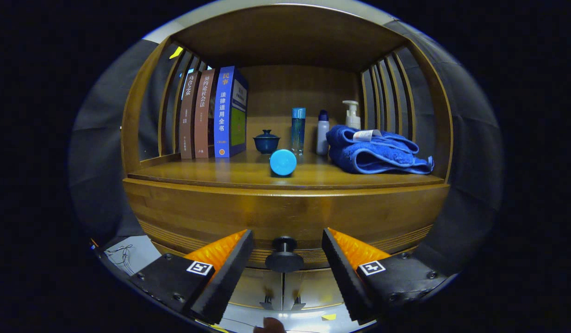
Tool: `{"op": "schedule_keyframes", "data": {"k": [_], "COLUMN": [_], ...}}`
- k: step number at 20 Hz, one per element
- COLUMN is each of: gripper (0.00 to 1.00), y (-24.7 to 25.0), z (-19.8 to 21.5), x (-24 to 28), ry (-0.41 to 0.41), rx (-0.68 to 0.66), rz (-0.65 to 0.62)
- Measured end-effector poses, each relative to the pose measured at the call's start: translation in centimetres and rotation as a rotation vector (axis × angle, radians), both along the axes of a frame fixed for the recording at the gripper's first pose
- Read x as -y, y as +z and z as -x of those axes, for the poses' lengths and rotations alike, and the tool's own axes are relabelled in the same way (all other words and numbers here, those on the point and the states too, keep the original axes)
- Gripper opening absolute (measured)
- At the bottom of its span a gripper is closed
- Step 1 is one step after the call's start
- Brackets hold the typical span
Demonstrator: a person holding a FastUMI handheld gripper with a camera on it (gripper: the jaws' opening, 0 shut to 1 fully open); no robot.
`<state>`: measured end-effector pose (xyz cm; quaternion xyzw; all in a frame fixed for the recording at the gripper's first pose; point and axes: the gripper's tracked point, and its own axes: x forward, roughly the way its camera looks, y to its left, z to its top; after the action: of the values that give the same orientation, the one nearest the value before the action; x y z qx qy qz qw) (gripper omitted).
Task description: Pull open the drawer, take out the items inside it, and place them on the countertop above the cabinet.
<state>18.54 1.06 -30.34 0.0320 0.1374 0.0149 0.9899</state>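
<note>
- Tongs (288, 259) in the gripper view: we see the two fingers spread wide apart, and they grip nothing.
- The dark round knob (284, 255) of the drawer (285, 217) sits right between the two fingers, and neither finger touches it.
- The drawer front looks flush with the wooden cabinet, so we think the drawer is shut now. We cannot see inside it.
- On the countertop (211, 173) above the drawer we see some books (216, 115), a small lidded cup (266, 141), a tall blue bottle (298, 130), a white bottle (322, 132), a pump bottle (351, 114) and a folded blue towel (375, 150).
- A blue round thing (283, 163) lies near the front edge of the countertop, just above the knob.
- We cannot tell if any of these things came out of the drawer.
- This could be the tongs lined up to grab the knob and pull, or the tongs let go after the drawer was pushed back.
- If we are to pull, the fingers must close evenly on the knob, then move straight back.
- The knob is small and round, so it may slip if we squeeze off-centre.
</note>
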Motion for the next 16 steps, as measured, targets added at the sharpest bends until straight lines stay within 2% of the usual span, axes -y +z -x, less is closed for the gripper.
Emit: {"op": "schedule_keyframes", "data": {"k": [4, 10, 16], "gripper": [0.99, 0.98, 0.98], "y": [4.7, 15.2, 23.3], "z": [1.4, 4.9, 9.1], "x": [0.2, 1.8, 3.4], "ry": [-0.003, -0.013, -0.036], "rx": [0.063, 0.164, 0.185], "rz": [-0.026, 0.018, 0.047]}}
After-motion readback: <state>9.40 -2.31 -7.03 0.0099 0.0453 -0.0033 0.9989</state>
